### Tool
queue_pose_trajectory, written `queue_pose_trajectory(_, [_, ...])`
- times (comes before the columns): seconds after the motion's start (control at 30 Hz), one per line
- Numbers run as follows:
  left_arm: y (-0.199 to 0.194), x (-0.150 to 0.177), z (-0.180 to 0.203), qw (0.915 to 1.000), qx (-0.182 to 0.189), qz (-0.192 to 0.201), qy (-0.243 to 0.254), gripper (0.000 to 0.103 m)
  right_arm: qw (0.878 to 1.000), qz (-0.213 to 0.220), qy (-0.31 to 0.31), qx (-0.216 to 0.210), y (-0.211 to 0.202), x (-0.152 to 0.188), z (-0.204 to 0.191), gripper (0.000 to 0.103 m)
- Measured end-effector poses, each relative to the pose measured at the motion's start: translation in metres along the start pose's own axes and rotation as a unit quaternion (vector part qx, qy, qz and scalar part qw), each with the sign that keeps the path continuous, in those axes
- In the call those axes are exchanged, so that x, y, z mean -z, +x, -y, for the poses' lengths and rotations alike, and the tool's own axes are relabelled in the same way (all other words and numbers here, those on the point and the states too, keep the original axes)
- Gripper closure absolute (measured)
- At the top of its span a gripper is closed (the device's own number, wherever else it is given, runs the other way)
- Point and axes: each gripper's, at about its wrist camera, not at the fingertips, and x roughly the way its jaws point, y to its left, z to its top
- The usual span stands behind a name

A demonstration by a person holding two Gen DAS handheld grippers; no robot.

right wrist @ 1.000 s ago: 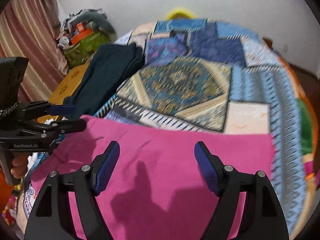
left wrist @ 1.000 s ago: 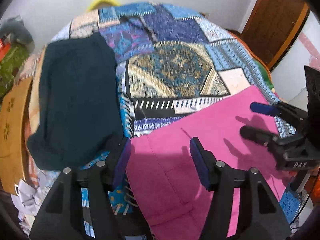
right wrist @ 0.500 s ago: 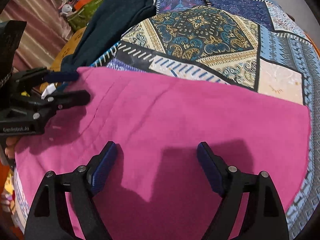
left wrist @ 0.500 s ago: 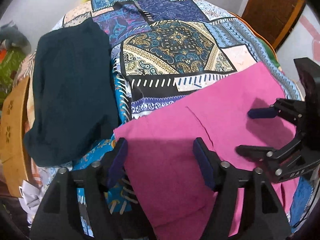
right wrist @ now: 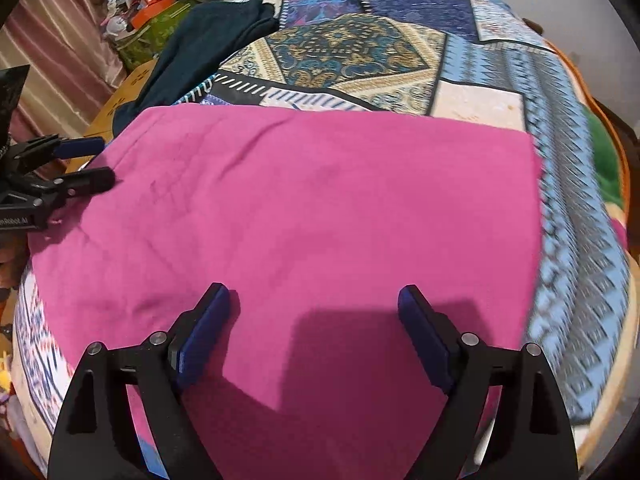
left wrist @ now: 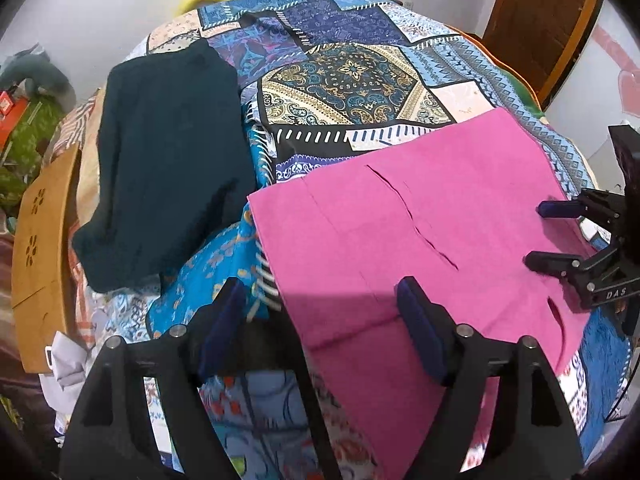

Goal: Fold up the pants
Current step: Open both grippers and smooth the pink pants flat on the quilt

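Left gripper (left wrist: 320, 312): jaws opening, nothing between the pads, poised over the left edge of the pink pants (left wrist: 420, 232). Right gripper (right wrist: 314, 332): jaws opening, empty, above the same pants. Pants: folded flat on the patchwork bedspread (left wrist: 352, 76). Dark folded garment (left wrist: 168, 152): beside them, left. Cardboard box (left wrist: 40, 248): at the bed's edge.

1. Beyond the pink pants (right wrist: 312, 208), a broad stretch of patterned bedspread (left wrist: 352, 80) lies bare, open to a gripper
2. A folded dark garment (left wrist: 168, 152) fills the bed's left side, near the pants' corner
3. A cardboard box (left wrist: 40, 232) crowds the left edge
4. Clutter (right wrist: 156, 20) lines the far-left wall
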Motion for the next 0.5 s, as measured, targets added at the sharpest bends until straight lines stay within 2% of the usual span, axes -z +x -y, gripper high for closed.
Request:
queue_pose_trajectory(0.27, [-0.021,0.022,0.001,0.9998,-0.019,0.012,0.001,0.021,0.999,0.018,0.015,0.032,-0.018,0.024,0.012,0.019])
queue_pose_trajectory(0.5, [-0.034,0.04,-0.009,0.9992,-0.02,0.019,-0.029,0.019,0.998,0.029,0.029,0.049,-0.033,0.046,0.018,0.019])
